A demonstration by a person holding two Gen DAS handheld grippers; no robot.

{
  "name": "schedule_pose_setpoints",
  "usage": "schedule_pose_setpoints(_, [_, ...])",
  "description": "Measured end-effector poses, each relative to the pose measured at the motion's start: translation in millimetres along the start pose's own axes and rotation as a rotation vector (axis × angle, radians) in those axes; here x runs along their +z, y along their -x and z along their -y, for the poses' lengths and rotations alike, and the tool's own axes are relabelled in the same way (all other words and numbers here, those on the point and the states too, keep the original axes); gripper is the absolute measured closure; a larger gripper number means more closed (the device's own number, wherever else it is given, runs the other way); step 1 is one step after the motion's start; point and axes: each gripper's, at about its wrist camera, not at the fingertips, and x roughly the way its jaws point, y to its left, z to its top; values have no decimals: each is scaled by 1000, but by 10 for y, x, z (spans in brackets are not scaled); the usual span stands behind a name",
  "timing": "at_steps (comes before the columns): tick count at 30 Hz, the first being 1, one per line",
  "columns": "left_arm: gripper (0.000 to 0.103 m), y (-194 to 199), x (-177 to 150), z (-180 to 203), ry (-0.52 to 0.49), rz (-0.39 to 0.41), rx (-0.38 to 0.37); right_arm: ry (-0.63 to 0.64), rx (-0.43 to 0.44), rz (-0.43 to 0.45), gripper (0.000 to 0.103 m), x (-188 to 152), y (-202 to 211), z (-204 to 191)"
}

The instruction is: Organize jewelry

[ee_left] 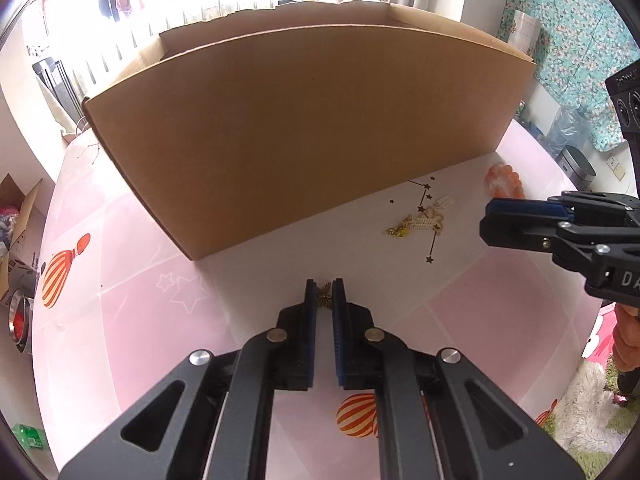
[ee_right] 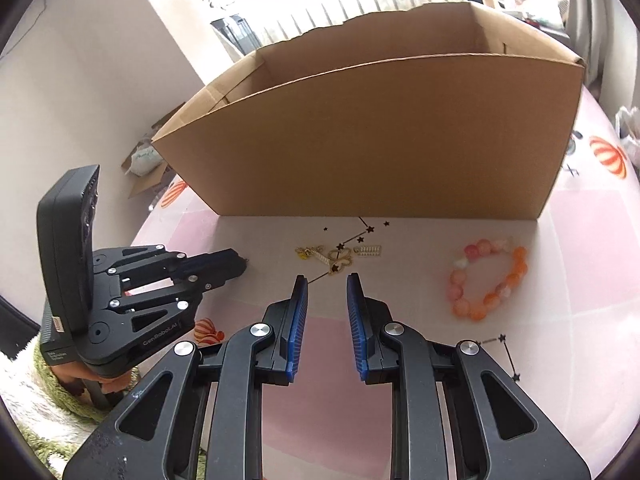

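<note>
My left gripper (ee_left: pixel 325 294) is shut on a small gold butterfly-shaped piece (ee_left: pixel 325 299), its fingertips low over the pink tablecloth in front of the cardboard box (ee_left: pixel 296 128). In the right wrist view the left gripper (ee_right: pixel 240 261) shows from the side at the left. My right gripper (ee_right: pixel 328 280) stands open with nothing between its blue pads (ee_right: pixel 298 320), hovering just short of a small heap of gold jewelry (ee_right: pixel 338 258) and a white clip (ee_right: pixel 368 250). An orange and pink bead bracelet (ee_right: pixel 490 276) lies to the right. The left wrist view shows the same gold heap (ee_left: pixel 416 224), bracelet (ee_left: pixel 502 184) and right gripper (ee_left: pixel 490 220).
The tall open cardboard box (ee_right: pixel 380 140) stands at the back of the table (ee_right: pixel 580 280), close behind the jewelry. A hand (ee_left: pixel 626 340) holds the right gripper's handle. Boxes and a metal bowl (ee_left: pixel 20 316) sit on the floor to the left.
</note>
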Motion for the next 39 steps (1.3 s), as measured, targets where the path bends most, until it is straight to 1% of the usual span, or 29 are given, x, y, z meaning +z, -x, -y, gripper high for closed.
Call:
schedule_pose_setpoints(5, [96,3,-21,1,23,6,8,168,-69,-56,81,61,-235,-123])
schedule_pose_setpoints(8, [96,-4,-19,-6,30,9,6,249,-103,-68,81,83,-295,-183])
schedule_pose_setpoints(11, [96,-12,-21,-19,35,13,1,296,-118,-76,82,121,-336,-213])
schedule_pose_setpoints(14, [96,-20,-25,-26,40,16,-3,309,-109,-88,82,184,-379,-241])
schedule_pose_setpoints(17, [96,-20,-23,-35,41,17,-5,312,-104,-103,83,226,-422,-249])
schedule_pose_setpoints(19, [96,-18,-21,-38,40,17,-5,314,-104,-114,88,252,-439,-256])
schedule_pose_setpoints(20, [96,-18,-21,-39,39,18,-5,311,-102,-120,92,263,-445,-260])
schedule_pose_setpoints(25, [96,-10,-31,-43,42,25,-5,293,-94,-140,93,215,-391,-237])
schedule_pose_setpoints(33, [96,1,-61,-50,56,34,-2,203,-84,-153,93,94,-272,-197])
schedule_pose_setpoints(34, [96,5,-64,-52,56,34,-3,186,-74,-151,101,75,-233,-183])
schedule_pose_setpoints(36, [96,9,-70,-53,55,35,-4,144,-48,-143,102,115,-186,-150])
schedule_pose_setpoints(37, [96,12,-73,-54,55,36,-4,126,-31,-134,102,64,-134,-142])
schedule_pose_setpoints(39, [96,14,-76,-57,54,37,-5,100,-14,-114,102,85,-67,-125])
